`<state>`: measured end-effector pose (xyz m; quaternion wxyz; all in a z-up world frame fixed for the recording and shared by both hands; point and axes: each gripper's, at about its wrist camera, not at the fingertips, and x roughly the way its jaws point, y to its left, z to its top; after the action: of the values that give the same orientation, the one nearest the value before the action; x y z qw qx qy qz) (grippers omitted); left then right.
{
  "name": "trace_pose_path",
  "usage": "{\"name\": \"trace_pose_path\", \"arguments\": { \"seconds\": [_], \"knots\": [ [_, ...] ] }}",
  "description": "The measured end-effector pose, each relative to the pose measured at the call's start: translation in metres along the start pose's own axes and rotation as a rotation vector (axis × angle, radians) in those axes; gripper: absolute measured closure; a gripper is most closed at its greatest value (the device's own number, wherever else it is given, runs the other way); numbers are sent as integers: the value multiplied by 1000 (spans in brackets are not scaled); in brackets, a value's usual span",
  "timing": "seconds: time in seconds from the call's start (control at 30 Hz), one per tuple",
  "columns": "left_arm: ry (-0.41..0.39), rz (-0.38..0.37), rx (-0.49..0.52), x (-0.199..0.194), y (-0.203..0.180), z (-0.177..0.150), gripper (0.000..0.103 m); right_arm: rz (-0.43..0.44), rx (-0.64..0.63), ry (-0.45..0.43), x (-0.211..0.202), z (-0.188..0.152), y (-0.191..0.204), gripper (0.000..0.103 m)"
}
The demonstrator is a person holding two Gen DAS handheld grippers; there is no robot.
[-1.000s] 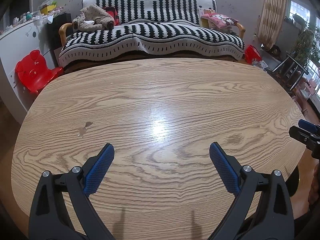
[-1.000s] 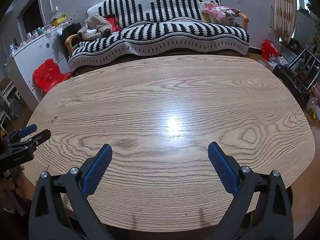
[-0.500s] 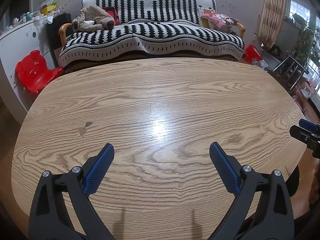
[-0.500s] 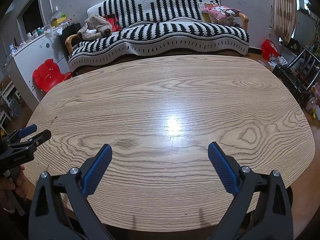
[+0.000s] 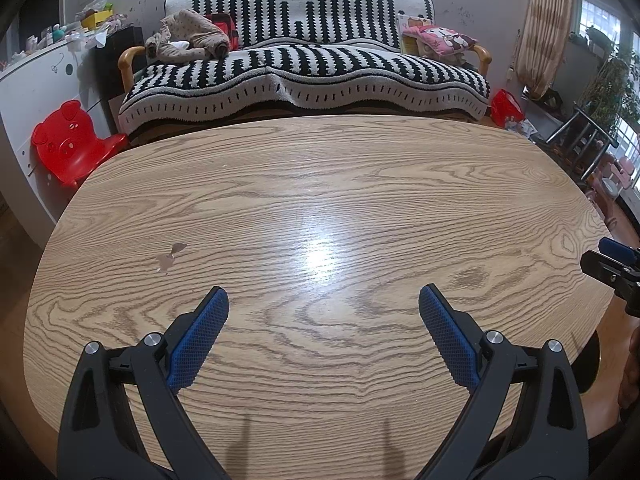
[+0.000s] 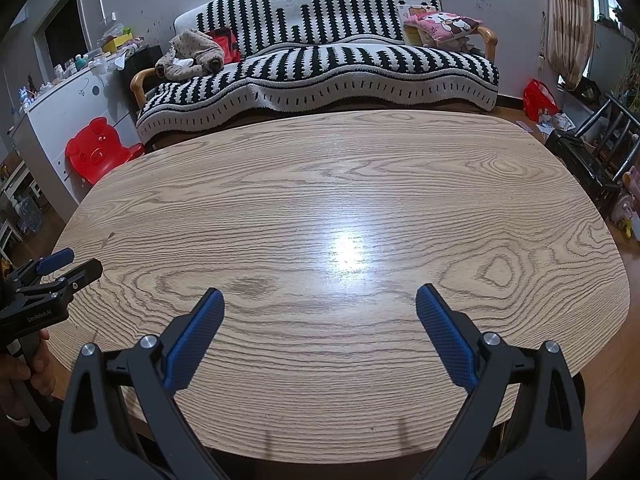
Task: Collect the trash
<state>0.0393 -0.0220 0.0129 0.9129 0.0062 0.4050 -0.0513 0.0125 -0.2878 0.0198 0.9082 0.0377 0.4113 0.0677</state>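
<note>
1. Left hand-held gripper (image 5: pixel 323 304) hovers over the near edge of the wooden table (image 5: pixel 320 184), jaws spread wide, holding nothing.
2. Right hand-held gripper (image 6: pixel 320 304) likewise gapes empty.
3. No trash is visible on the table.
4. Beyond stands a striped sofa (image 5: pixel 304 68).

"GenRobot.AI" printed on left gripper (image 6: pixel 60 268) body, right wrist view.
</note>
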Motion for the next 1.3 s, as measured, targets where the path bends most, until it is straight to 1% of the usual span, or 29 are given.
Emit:
{"name": "trace_pose_path", "arguments": {
  "seconds": [0.3,0.7,0.77,0.8,1.0,1.3],
  "knots": [
    [5,-3,4,-1,0,-1,10,0,0,0,0,0,0,10],
    [13,12,0,-3,4,-4,10,-1,-2,0,1,0,1,10],
    [11,15,3,-3,4,-4,9,0,-1,1,1,0,1,10],
    [9,18,6,-3,3,-4,6,1,0,2,1,0,0,10],
    [-14,30,11,-5,-2,-6,6,-1,-4,1,0,-2,0,10],
    [-15,16,22,-6,-5,-9,6,-3,-5,2,0,-2,-1,10]
  ]
}}
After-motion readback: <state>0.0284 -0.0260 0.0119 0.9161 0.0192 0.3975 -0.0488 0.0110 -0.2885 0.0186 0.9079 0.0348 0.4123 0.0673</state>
